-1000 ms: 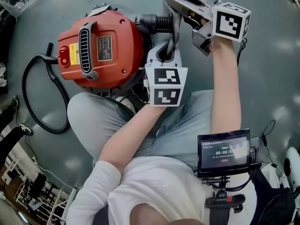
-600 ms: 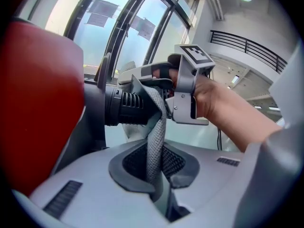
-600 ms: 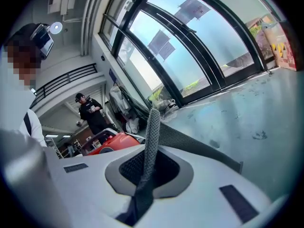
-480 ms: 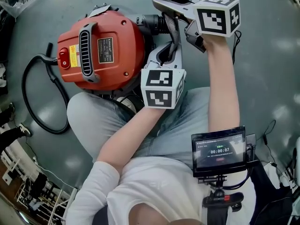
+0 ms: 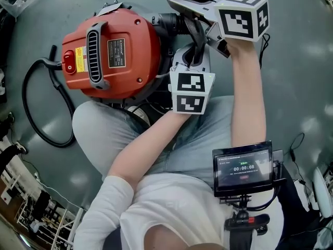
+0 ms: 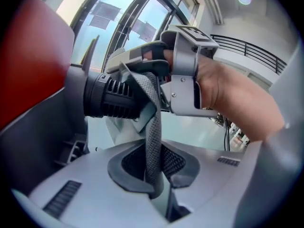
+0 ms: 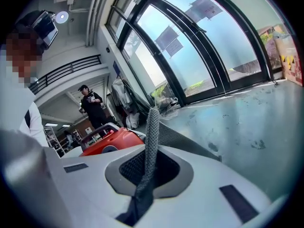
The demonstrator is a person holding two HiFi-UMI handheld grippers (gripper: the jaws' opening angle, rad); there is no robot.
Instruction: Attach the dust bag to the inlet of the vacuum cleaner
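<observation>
- The red vacuum cleaner (image 5: 114,51) stands on the grey floor (image 5: 296,61), just beyond the seated person's knees, with a black cable (image 5: 36,113) looping away on its left in the head view.
- Its inlet (image 5: 169,22) is a black ribbed tube that sticks out of the body's upper right side.
- The dust bag (image 5: 196,35) shows as a strip of grey mesh (only a narrow band of it is visible), stretched between the two tools just beside the mouth of the inlet.
- The left tool (image 5: 190,56) points up the head view from the person's lap, its jaws clamped on the lower end of the mesh; in its own view the fabric rises from the pinched jaws and passes in front of the end of the inlet (image 6: 114,96).
- The right tool (image 5: 190,7) lies across the top of the head view, beyond the left one, its jaws closed on the upper end of the same strip.
- Whether the bag touches the inlet cannot be told.
- A small monitor (image 5: 242,168) is mounted at the person's chest.
</observation>
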